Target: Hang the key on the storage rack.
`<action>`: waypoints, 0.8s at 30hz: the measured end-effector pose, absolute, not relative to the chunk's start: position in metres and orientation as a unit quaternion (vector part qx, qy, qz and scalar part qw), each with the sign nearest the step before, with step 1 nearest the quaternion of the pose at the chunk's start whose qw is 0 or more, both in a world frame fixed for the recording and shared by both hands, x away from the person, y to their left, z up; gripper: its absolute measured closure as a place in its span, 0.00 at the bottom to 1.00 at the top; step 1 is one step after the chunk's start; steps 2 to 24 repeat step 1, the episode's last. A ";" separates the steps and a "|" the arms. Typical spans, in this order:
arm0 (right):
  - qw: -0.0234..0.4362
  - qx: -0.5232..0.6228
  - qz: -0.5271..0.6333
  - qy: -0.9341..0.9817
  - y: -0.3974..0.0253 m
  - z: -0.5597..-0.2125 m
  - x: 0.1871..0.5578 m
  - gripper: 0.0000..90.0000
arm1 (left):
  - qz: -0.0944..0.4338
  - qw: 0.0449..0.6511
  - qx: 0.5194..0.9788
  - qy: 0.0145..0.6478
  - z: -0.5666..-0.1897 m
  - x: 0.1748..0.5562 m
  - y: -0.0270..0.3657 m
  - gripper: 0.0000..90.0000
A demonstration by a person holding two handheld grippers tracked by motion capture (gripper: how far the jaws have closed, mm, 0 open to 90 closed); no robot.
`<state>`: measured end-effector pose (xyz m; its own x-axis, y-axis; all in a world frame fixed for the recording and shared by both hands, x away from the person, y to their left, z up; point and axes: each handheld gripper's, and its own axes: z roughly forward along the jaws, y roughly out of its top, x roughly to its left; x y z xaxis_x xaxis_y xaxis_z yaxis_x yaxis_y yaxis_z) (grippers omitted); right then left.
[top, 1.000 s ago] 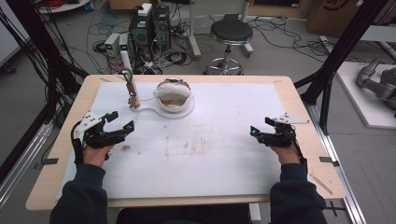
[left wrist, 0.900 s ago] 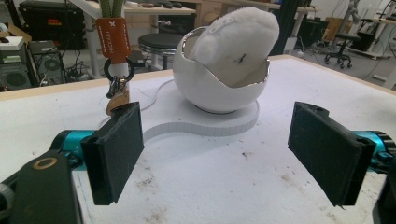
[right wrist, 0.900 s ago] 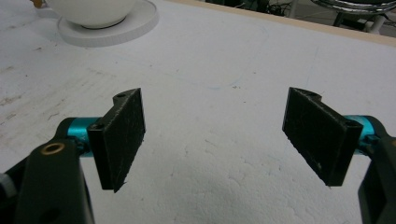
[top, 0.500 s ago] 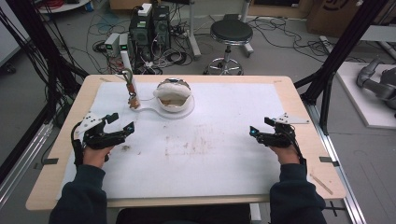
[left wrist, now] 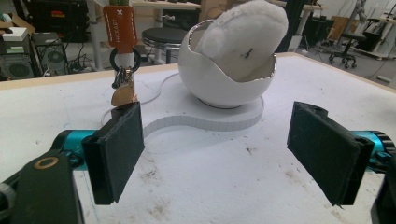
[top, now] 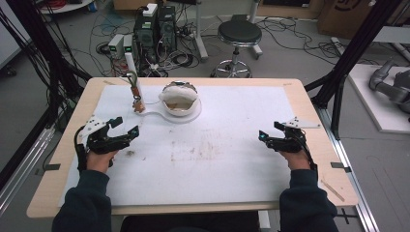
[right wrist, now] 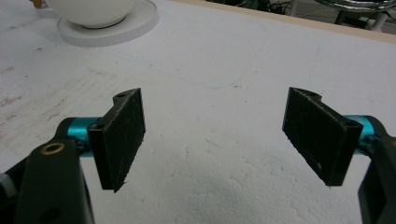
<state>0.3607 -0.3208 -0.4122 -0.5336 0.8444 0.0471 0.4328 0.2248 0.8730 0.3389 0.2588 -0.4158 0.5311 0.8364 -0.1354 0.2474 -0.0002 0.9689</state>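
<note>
Desk [top: 290, 96] w/ white mat: left gripper [top: 126, 129] at left side, jaws spread wide, nothing betw. them; right gripper [top: 269, 135] at right side, likewise spread, empty. White egg-shaped bowl [top: 181, 99] w/ white fluffy filling on flat white base, far-centre; orange-tagged keyring post [top: 136, 92] just left of it.

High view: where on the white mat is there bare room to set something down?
Bare mat lies between the left tool and right tool, and right of the white bowl. It is crowded at the far left, around the bowl and tagged post.
</note>
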 end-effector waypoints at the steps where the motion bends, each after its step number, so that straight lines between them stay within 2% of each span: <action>1: 0.227 0.426 0.454 0.749 -0.321 -0.412 0.361 0.24 | 0.256 0.575 0.659 0.411 -0.416 0.339 0.259 0.21; 24: 0.227 0.426 0.454 0.749 -0.321 -0.412 0.361 0.24 | 0.256 0.575 0.659 0.411 -0.416 0.339 0.259 0.21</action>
